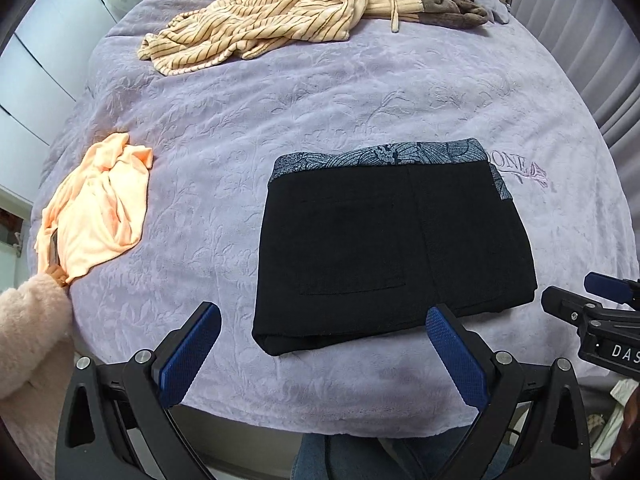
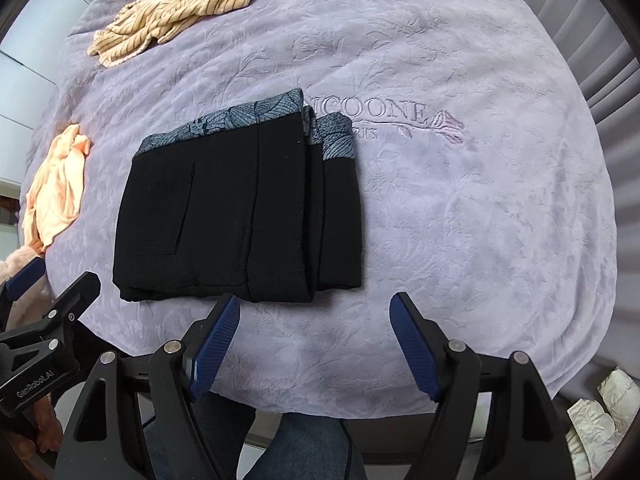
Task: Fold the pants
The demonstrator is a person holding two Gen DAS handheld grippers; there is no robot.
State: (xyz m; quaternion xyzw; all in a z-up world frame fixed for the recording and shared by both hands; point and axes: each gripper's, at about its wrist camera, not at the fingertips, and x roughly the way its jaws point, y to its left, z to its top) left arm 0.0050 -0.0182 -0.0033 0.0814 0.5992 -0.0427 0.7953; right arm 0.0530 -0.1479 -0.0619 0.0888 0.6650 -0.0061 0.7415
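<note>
Black pants [image 1: 384, 248] with a blue patterned waistband lie folded into a compact rectangle on the lilac bedspread [image 1: 320, 100]; the right wrist view shows the same pants [image 2: 240, 216] left of centre. My left gripper [image 1: 324, 316] hovers open over the near edge of the bundle, with nothing between its blue pads. My right gripper [image 2: 316, 308] is open too, above the bedspread [image 2: 460, 220] just beyond the pants' near right corner and holding nothing. Each gripper shows at the edge of the other's view.
An orange garment [image 1: 96, 216] lies crumpled at the left edge of the bed. A striped beige garment [image 1: 256, 24] with brown pieces is heaped at the far side. A fuzzy pink sleeve [image 1: 28, 336] is at lower left. A curtain [image 1: 580, 20] hangs at right.
</note>
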